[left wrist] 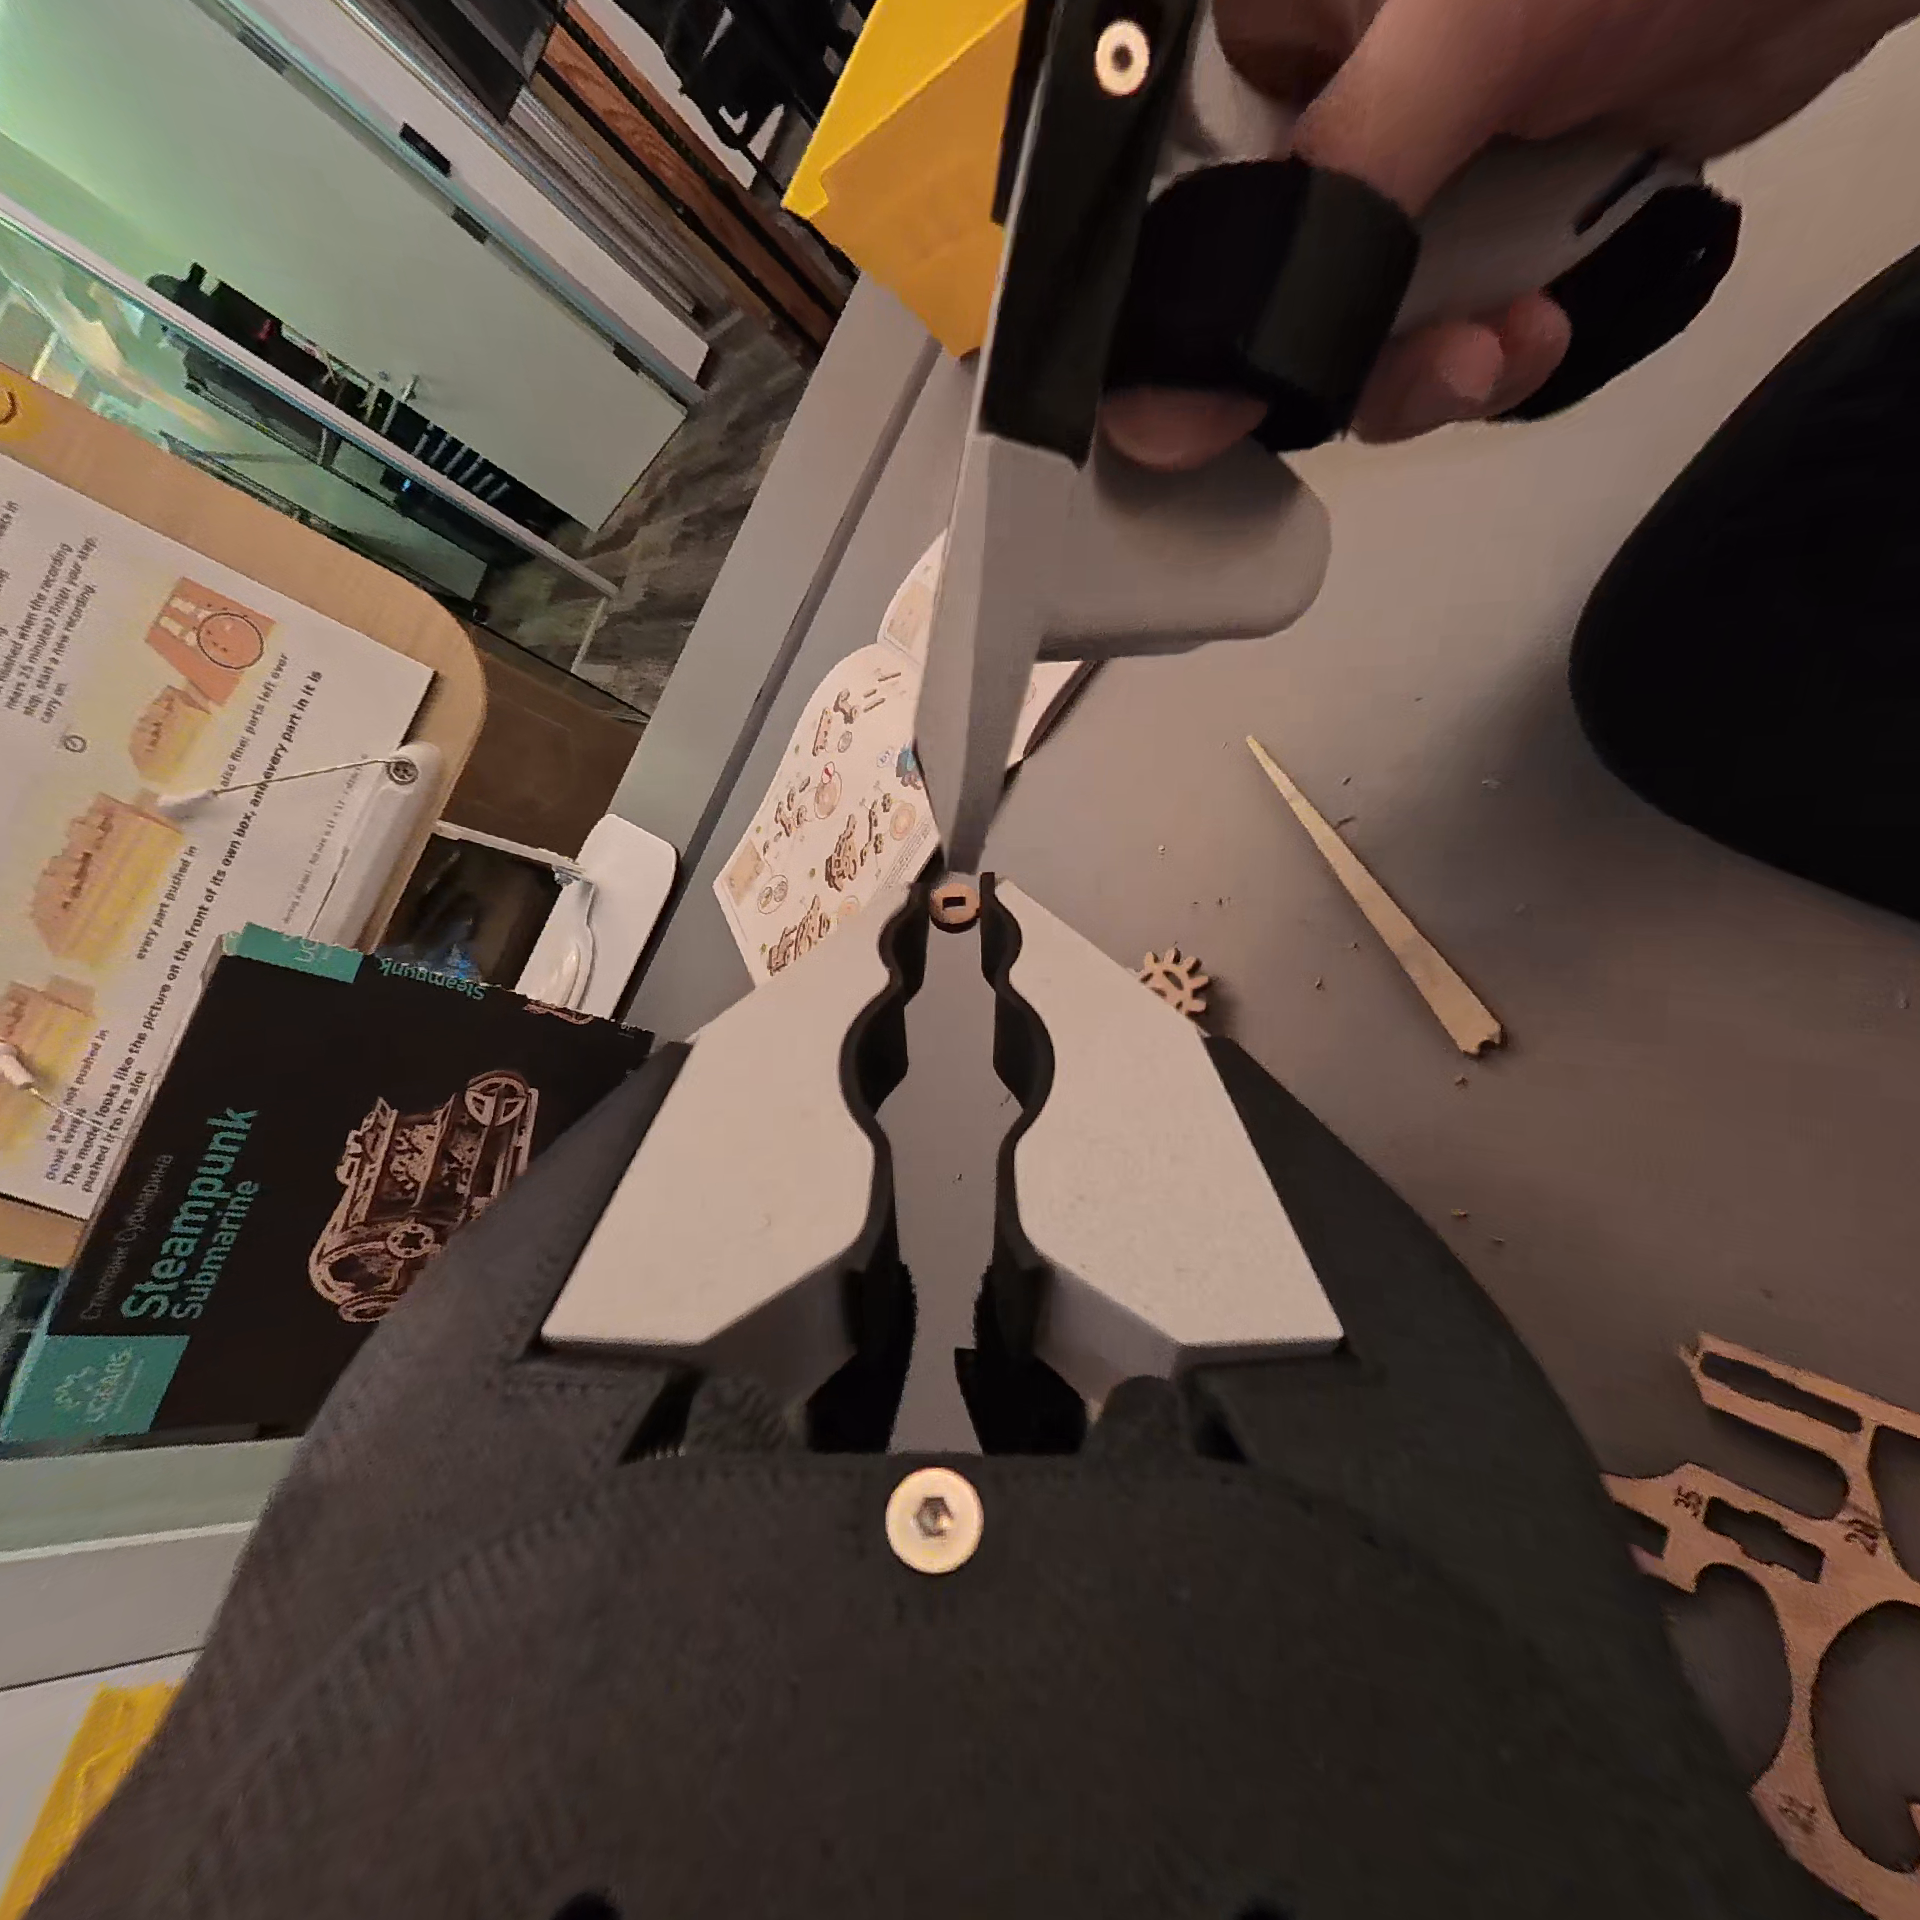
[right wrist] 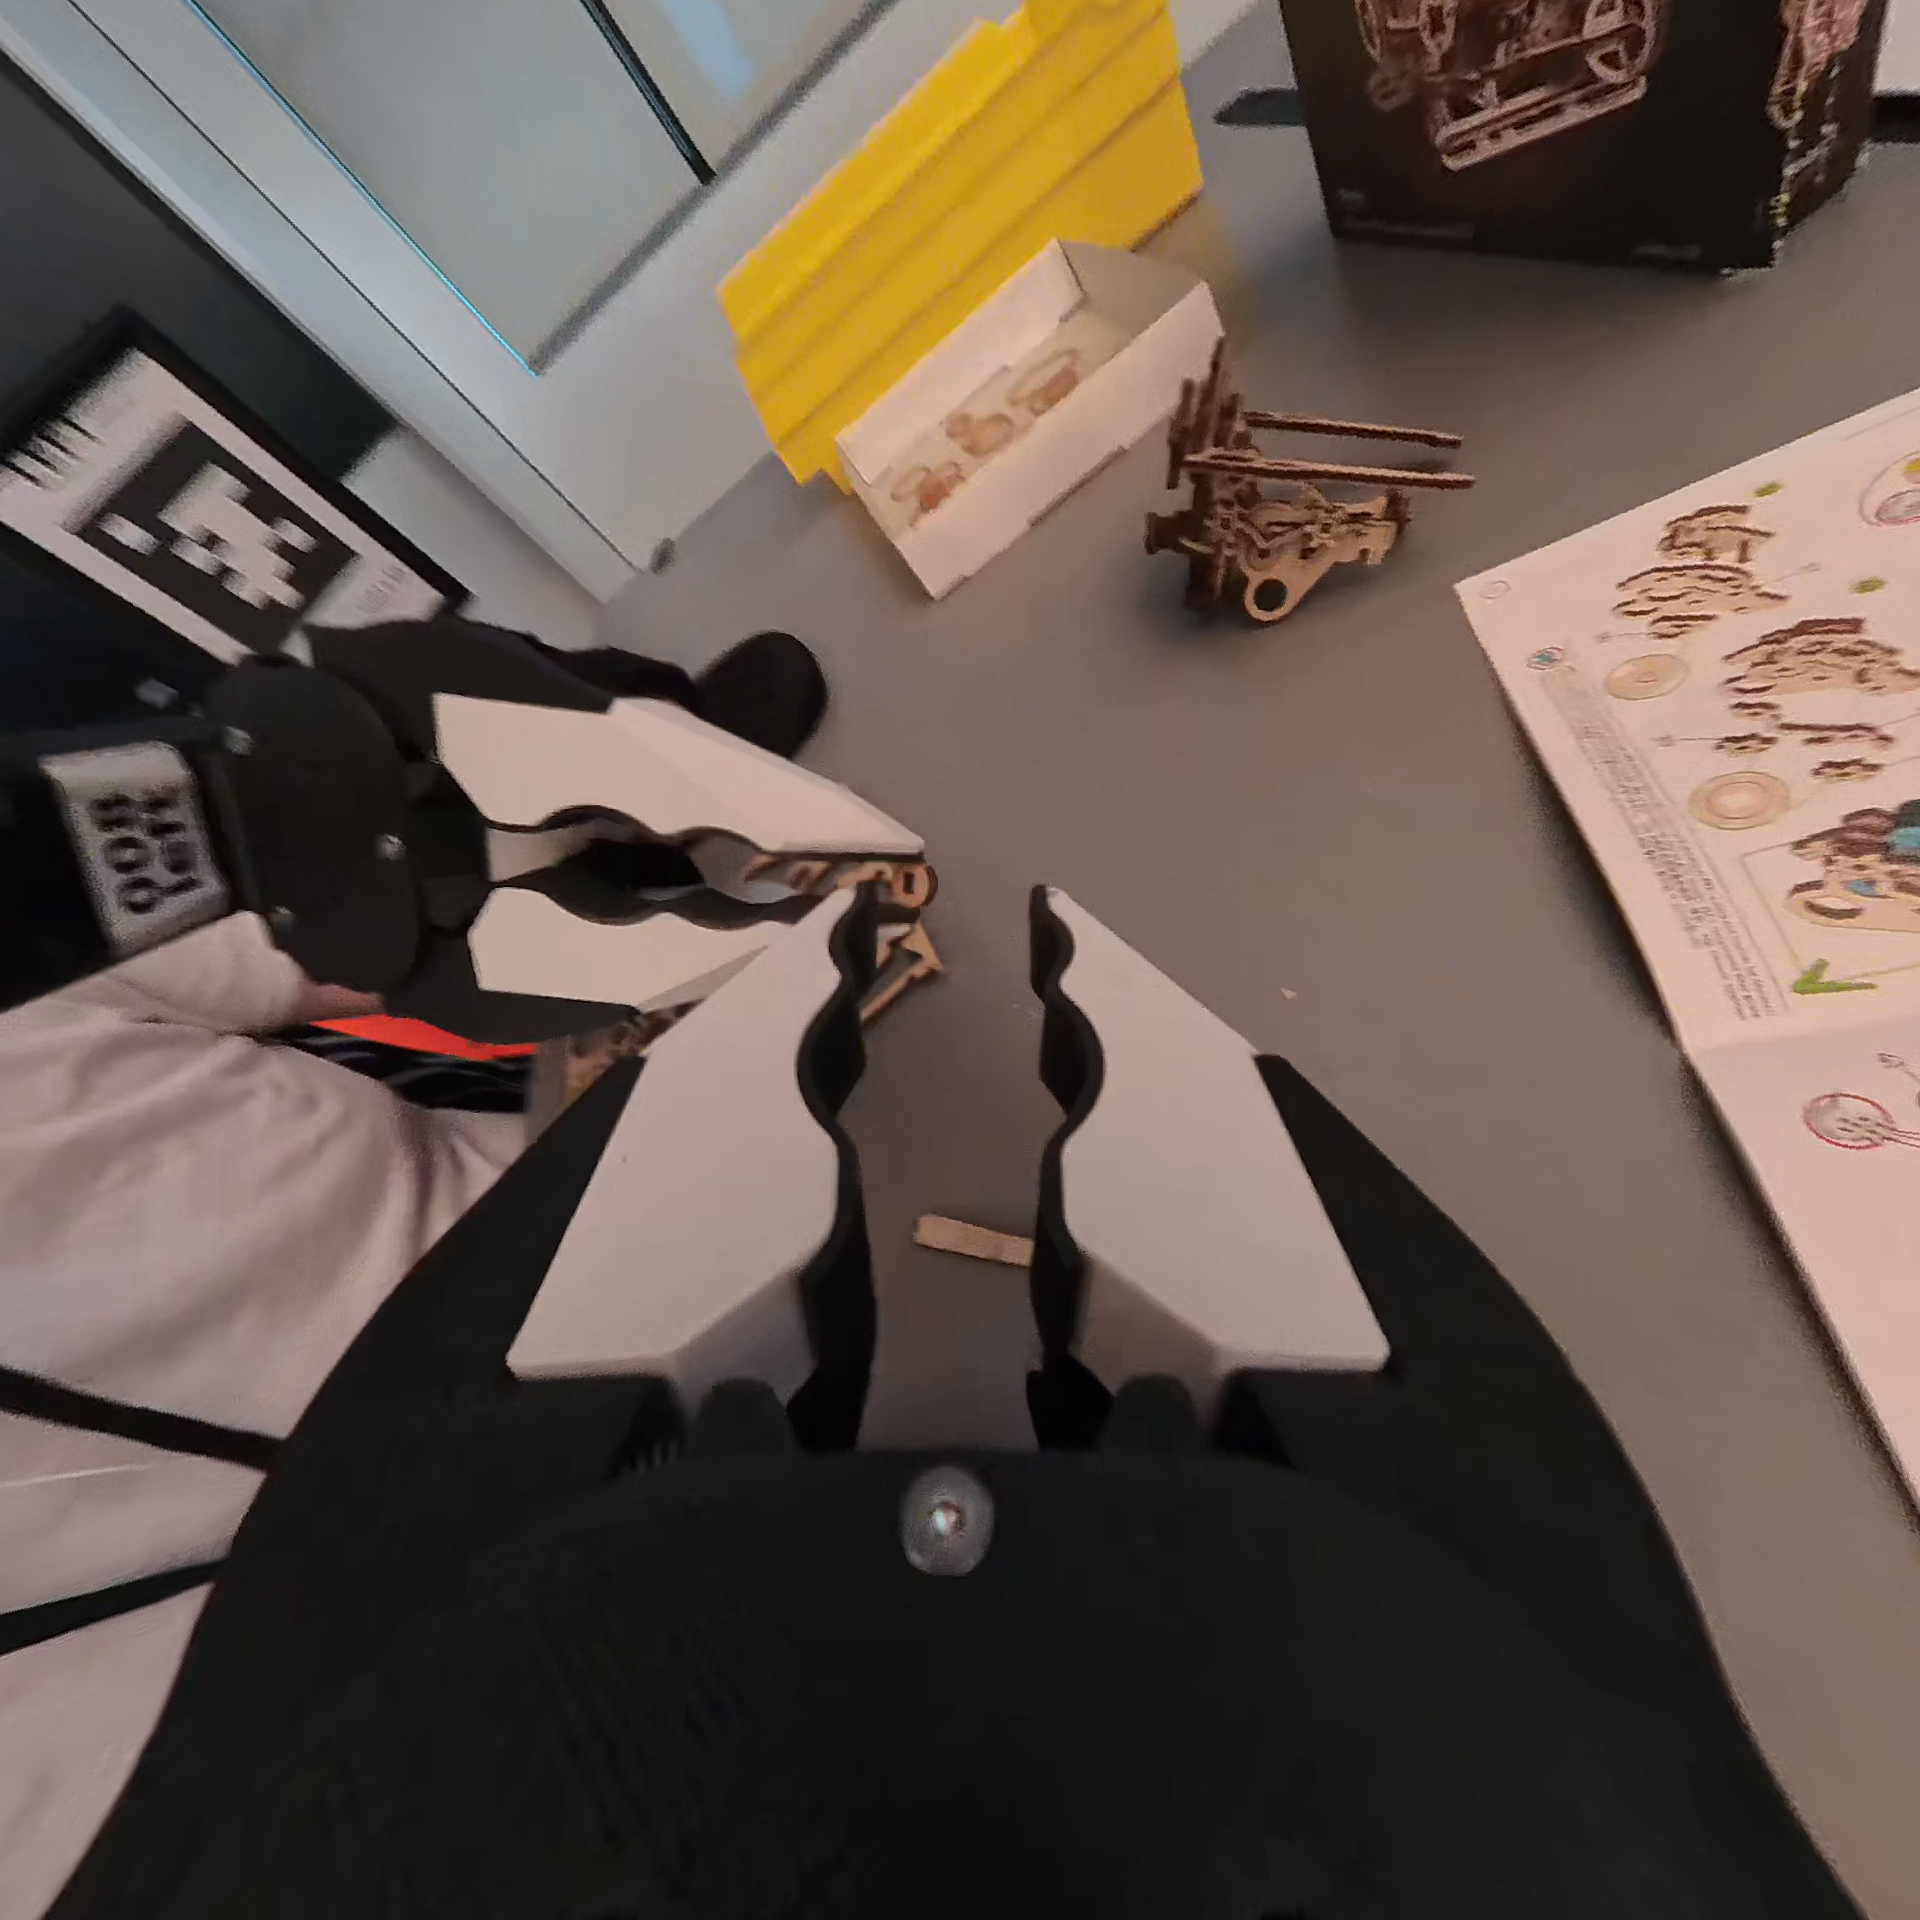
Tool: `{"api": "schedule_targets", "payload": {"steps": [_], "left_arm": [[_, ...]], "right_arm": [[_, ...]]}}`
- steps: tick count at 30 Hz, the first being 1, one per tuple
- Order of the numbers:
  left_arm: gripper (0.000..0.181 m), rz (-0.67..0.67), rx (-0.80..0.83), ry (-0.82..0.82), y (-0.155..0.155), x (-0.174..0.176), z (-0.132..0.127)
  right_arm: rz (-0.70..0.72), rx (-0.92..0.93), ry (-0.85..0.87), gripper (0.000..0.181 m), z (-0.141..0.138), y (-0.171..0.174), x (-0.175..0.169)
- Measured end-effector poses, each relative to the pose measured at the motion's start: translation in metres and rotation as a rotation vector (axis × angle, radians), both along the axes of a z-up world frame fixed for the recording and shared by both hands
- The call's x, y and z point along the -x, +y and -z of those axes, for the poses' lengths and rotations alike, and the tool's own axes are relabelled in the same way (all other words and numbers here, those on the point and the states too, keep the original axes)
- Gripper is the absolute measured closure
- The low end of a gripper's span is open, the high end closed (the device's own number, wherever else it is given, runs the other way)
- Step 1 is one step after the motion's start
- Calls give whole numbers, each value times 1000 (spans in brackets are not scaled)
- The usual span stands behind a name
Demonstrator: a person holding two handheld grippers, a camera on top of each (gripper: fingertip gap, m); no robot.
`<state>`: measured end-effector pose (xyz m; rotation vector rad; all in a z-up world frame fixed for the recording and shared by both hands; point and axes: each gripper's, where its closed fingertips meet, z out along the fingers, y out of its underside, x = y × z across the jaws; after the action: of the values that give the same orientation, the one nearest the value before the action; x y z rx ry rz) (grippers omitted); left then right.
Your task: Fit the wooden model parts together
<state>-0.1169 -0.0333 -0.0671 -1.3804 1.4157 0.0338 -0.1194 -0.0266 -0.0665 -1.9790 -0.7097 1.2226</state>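
Note:
My left gripper (left wrist: 956, 896) is shut on a small wooden ring (left wrist: 954, 904), pinched at the very fingertips above the grey table (left wrist: 1351, 1195). My right gripper (right wrist: 945, 914) is open and empty. Its left fingertip sits right beside the left gripper (right wrist: 894, 878) and the ring (right wrist: 914, 883). In the left wrist view the right gripper (left wrist: 966, 831) comes down edge-on from above, with its tip just over the ring. A small wooden gear (left wrist: 1174, 979) lies on the table just below the tips. A partly built wooden model (right wrist: 1278, 520) stands farther back.
A tapered wooden stick (left wrist: 1371, 894) and a cut-out wooden sheet (left wrist: 1787, 1558) lie to the right. Also on the table are an instruction booklet (right wrist: 1745, 779), a white tray of parts (right wrist: 1029, 416), a yellow bin (right wrist: 966, 208), a dark kit box (right wrist: 1558, 125) and a wood scrap (right wrist: 971, 1242). My left and right fingertips are right by each other. My right gripper's tips are some 15 centimetres from the partly built wooden model (right wrist: 1278, 520).

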Motion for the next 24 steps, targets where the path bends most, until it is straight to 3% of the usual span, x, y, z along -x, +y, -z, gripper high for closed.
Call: {"api": "schedule_targets", "payload": {"steps": [3,13,21,24], "left_arm": [[173,-8,-42,41,2,2,3],[174,-19,-121,116,3,-2,8],[173,-18,-155,111,4,-2,2],[172,-3,-152,100,1,-3,-1]], "right_arm": [[52,-61,-120,157,3,2,2],[126,-79,-256,161,10,2,5],[37,-149,-181,181,1,-5,14],[23,-188,-180,181,0,-4,13]]}}
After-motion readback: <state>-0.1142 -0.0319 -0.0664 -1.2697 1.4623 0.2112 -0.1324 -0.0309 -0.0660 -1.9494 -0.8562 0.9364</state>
